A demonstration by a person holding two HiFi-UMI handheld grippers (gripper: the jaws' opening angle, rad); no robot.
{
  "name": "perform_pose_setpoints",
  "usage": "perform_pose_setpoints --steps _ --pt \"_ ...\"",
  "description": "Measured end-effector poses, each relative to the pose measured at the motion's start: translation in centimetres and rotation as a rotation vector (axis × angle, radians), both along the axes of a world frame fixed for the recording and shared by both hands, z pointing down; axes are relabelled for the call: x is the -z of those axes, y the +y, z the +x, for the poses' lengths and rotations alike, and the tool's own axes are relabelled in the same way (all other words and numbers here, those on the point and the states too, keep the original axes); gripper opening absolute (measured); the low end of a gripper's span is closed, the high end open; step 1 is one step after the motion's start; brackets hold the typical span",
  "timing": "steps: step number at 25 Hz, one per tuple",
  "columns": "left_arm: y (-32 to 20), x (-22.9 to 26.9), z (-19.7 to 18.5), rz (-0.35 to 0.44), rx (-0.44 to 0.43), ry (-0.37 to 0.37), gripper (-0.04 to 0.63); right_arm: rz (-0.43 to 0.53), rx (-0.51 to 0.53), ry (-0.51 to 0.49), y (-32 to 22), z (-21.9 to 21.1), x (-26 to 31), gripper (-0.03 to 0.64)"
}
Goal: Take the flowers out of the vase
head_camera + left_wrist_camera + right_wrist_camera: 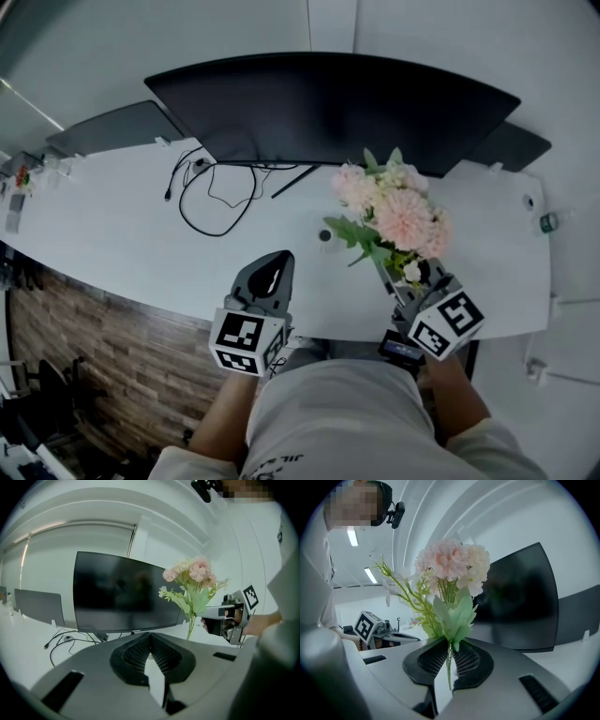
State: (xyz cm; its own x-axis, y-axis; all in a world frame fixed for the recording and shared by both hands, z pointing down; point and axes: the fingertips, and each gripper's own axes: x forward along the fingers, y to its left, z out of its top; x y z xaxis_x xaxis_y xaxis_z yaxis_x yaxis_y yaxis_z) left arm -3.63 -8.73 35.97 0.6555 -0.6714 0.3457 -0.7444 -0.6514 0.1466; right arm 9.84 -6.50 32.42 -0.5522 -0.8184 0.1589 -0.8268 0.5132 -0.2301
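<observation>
Flowers [452, 564] pinched by stem in R claw [450, 656]; L claw [150, 641] closed.

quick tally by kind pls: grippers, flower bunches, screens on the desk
grippers: 2 (left gripper shut and empty; right gripper shut on the stems)
flower bunches: 1 (flowers, pink and cream with green leaves)
screens: 3 (curved screen, left screen, right screen)
total: 6

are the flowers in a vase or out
Out. The right gripper is shut on the stems of the flowers; in the left gripper view the stem ends hang bare, no vase.
</observation>
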Motion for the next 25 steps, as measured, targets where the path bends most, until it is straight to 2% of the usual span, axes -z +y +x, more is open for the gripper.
perform_pose_setpoints --steps 8,25 --pt "0.3 0.8 0.9 0.007 -0.008 0.028 0.003 0.006 0.003 -0.003 -0.2 0.0 0.2 0.052" --pt "0.3 0.8 1.9 -0.003 -0.024 0.035 0.003 0.011 -0.002 -0.013 -0.5 0.2 0.5 0.049"
